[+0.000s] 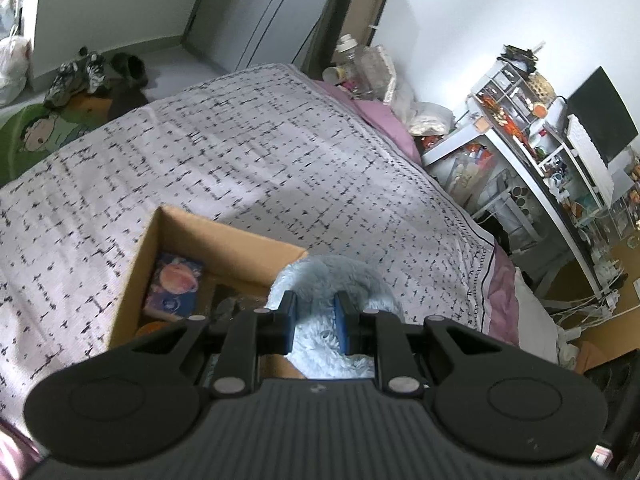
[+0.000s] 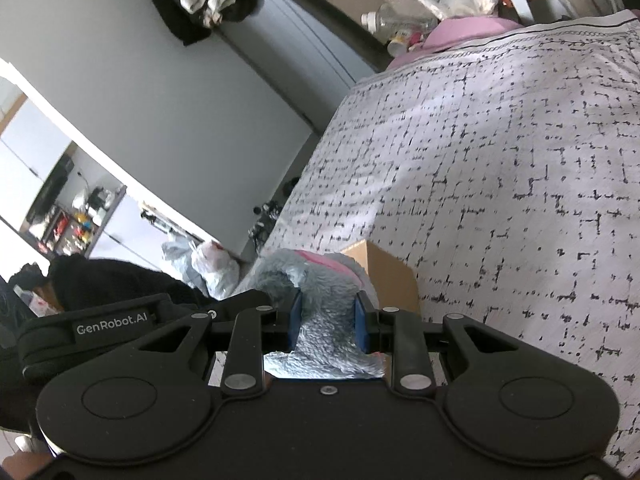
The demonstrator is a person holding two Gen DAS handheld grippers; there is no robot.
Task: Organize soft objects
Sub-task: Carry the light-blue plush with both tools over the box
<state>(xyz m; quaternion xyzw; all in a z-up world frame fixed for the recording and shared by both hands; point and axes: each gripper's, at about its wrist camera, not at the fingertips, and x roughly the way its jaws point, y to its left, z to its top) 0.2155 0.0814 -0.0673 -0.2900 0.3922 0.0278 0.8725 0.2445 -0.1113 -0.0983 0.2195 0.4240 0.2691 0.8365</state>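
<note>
We hold a fluffy pale-blue plush toy (image 1: 332, 280) with both tools: the left gripper (image 1: 316, 322) is clenched on its fur at the lower centre of the left wrist view, and the right gripper (image 2: 327, 322) pinches another part of what looks like the same toy, where a pink patch shows near the top. Beside and beneath the toy, at the lower left of the left view, stands an open cardboard box (image 1: 224, 236) on the bed (image 1: 280, 152). Inside it we already see a small printed cushion-like item (image 1: 174, 284) and some darker things we cannot identify. We judge the task partly done: some things are boxed, this toy is over the box edge but not yet released, and the bedspread shows no other soft items.
</note>
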